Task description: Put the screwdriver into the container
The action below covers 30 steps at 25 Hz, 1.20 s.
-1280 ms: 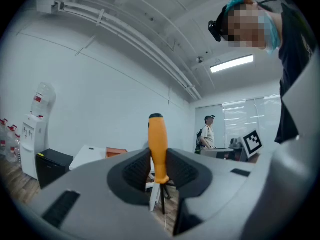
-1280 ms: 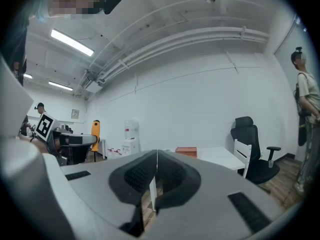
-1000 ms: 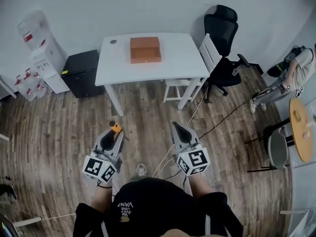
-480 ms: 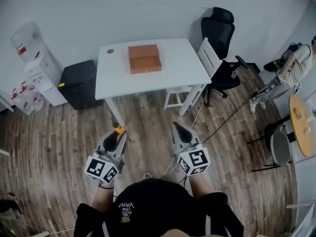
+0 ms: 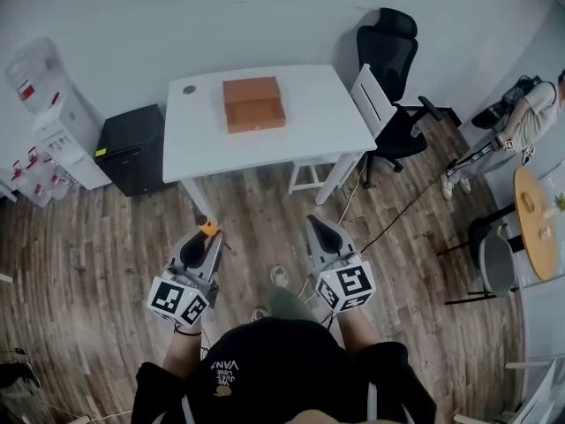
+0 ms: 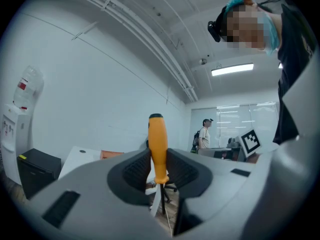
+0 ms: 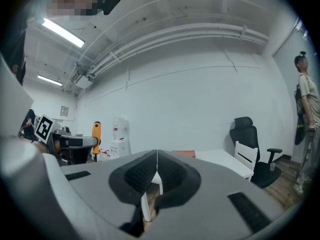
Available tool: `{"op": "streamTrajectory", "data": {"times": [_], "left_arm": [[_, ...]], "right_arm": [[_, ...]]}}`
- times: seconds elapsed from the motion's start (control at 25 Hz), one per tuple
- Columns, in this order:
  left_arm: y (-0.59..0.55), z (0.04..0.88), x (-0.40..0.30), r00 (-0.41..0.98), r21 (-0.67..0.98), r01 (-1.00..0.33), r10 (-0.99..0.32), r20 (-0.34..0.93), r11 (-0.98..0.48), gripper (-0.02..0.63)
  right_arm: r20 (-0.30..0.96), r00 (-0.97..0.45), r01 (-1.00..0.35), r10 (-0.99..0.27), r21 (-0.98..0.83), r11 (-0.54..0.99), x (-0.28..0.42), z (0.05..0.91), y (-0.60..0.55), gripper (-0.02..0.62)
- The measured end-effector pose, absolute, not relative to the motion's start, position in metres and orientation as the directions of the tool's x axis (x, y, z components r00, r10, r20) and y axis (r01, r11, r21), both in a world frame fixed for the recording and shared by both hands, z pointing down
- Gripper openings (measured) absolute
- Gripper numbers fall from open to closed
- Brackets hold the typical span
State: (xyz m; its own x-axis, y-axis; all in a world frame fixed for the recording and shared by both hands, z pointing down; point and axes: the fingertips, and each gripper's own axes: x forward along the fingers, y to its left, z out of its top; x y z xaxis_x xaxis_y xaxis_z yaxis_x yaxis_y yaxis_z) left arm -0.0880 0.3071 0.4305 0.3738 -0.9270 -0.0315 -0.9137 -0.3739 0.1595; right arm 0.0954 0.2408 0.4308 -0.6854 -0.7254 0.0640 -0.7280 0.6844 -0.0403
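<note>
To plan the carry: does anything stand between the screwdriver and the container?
Nothing visible does. The left gripper holds the screwdriver above wooden floor, and only floor and white tabletop lie between it and the container.

light: even, ceiling strips | focus: sharp | edges: fisheye-bent, vignetted
</note>
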Motion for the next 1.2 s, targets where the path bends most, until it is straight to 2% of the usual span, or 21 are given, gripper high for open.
{"op": "streamTrajectory", "data": {"times": [0.48, 1.2], "left_arm": [[0.228, 0.426, -0.105, 0.339, 0.156, -0.928, -0.940, -0.025, -0.339, 0.101], [0.111, 0.425, -0.096, 0.254, 0.144, -0.956, -0.967, -0.025, -0.255, 0.101]], "right_arm": [[0.060, -0.716, -0.698, -0.695, -0.047, 0.715, 0.073, 0.426, 0.155, 0.012], [0.057, -0.773, -0.635, -0.632, -0.057, 0.771, 0.078, 0.431, 0.026, 0.012]]}}
